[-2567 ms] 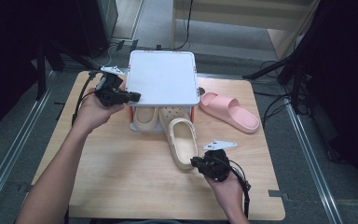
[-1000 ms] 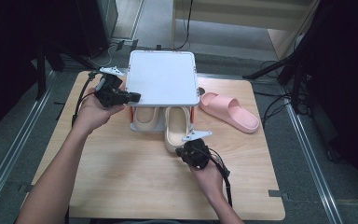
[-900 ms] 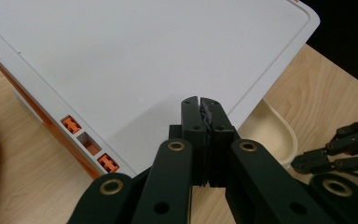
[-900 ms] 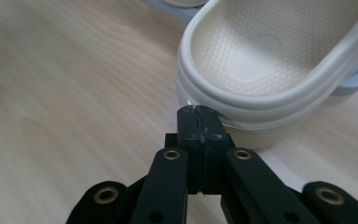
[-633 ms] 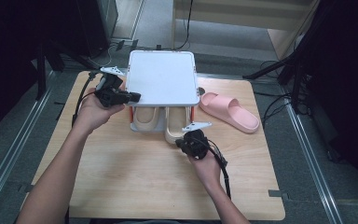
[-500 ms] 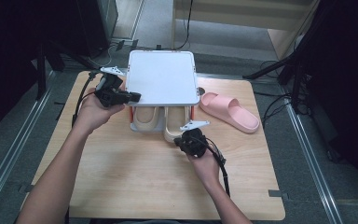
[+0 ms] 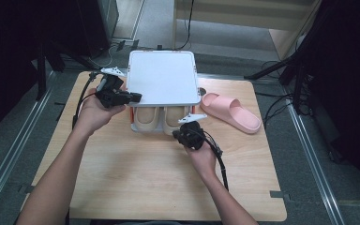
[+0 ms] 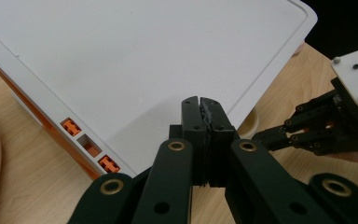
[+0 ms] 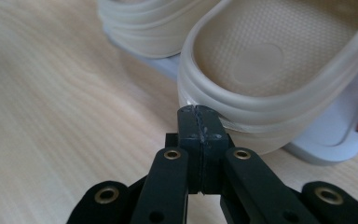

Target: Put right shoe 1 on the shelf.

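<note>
Right gripper (image 9: pixel 199 114), jaws shut on nothing, tip butting the heel of the right-hand beige slipper (image 9: pixel 279 70), which lies straight ahead, long axis running away under the white rack (image 7: pixel 163 79) beside its mate (image 7: pixel 146 119). Left gripper (image 8: pixel 200 105), also shut and empty, rests on the rack top, farther from the slipper.

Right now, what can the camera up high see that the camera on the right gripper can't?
The high view takes in the pink slipper lying on the table beside the rack, the rack's white top, and the left gripper resting against that top.

The right gripper view brings up close the dotted inner sole of the nearer beige slipper and shows the right gripper with its jaws shut, pressed against that slipper's heel.

Both show the two beige slippers, the wooden table and the right gripper.
</note>
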### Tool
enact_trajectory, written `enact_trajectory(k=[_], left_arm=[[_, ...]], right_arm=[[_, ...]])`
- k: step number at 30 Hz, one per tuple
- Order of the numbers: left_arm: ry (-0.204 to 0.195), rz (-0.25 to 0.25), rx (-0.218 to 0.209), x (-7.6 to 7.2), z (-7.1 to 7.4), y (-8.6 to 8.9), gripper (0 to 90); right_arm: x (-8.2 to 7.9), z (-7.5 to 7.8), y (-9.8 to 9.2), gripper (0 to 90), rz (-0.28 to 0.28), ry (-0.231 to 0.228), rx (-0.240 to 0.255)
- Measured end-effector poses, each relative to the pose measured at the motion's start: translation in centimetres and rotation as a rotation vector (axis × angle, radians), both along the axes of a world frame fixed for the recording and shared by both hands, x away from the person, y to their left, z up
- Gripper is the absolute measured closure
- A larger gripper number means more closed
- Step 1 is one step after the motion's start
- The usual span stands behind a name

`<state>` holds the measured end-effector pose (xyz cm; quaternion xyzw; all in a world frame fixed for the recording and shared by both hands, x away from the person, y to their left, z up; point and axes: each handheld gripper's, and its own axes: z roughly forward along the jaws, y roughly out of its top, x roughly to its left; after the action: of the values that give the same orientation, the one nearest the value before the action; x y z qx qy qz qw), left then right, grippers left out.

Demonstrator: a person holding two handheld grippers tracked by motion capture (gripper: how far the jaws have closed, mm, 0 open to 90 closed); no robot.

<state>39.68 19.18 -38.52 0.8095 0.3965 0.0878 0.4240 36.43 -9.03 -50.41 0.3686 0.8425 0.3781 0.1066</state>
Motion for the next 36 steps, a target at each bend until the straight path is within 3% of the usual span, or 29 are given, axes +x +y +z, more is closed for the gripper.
enact_trajectory(k=[4, 9, 10, 15, 20, 25, 32, 36], left_arm=[[-0.003, 0.002, 0.0, 0.0, 0.0, 0.0, 89.3], [-0.002, 0.0, -0.009, 0.0, -0.1, 0.0, 89.1], [-0.003, -0.001, -0.007, 0.0, 0.0, 0.0, 88.9], [-0.003, 0.002, -0.01, 0.0, 0.0, 0.0, 85.7], [0.003, 0.012, -0.014, -0.1, 0.1, -0.2, 78.6], [0.02, -0.001, -0.017, -0.3, 0.5, -0.4, 66.1], [-0.011, 0.013, -0.047, -1.2, 1.8, 0.5, 52.0], [-0.018, 0.039, -0.041, -1.6, 2.2, 1.4, 45.9]], right_arm=[[0.8, -0.2, -0.5, 89.1, -0.036, 0.0, 0.011], [1.8, -0.4, -1.3, 88.9, -0.055, 0.031, 0.063], [1.8, -0.4, -1.4, 88.2, -0.061, 0.055, 0.082], [1.4, -0.2, -1.6, 87.0, -0.061, 0.064, 0.097], [0.6, 0.4, -2.2, 82.2, -0.053, 0.065, 0.125], [-0.2, 1.1, -3.0, 77.2, -0.046, 0.048, 0.145], [-1.4, 2.0, -3.2, 66.9, -0.005, 0.02, 0.144], [-2.4, 2.8, -3.7, 59.2, 0.021, 0.004, 0.152]])
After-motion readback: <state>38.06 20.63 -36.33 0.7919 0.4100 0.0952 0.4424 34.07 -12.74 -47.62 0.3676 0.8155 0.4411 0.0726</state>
